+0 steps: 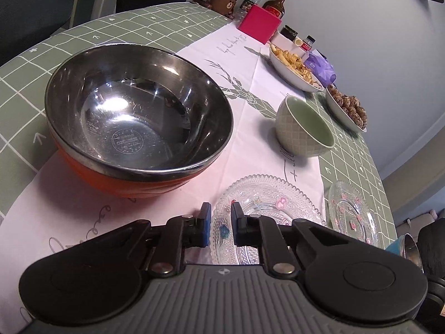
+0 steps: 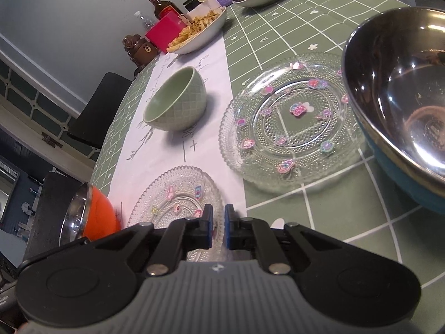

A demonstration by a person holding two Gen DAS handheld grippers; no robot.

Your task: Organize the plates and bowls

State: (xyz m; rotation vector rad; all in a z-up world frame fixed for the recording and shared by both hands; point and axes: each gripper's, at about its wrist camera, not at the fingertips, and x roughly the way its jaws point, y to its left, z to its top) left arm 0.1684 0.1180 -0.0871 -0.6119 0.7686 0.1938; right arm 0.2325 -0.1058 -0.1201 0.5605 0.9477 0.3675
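Both grippers hovered over the clear beaded glass plate with flower decals (image 2: 178,194) on the white runner (image 1: 244,55). From this plate, the orange steel-lined bowl (image 1: 139,117) lay left and its larger twin plate (image 2: 289,122) right. The left gripper (image 1: 221,224) and right gripper (image 2: 219,226) each stood slightly parted, grasping nothing, the plate's near rim directly beneath both; the right seemed marginally nearer.

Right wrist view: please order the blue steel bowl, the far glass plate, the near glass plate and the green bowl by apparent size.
1. blue steel bowl, though closest and cropped.
2. far glass plate.
3. near glass plate, partly hidden by the right gripper.
4. green bowl, farther away.
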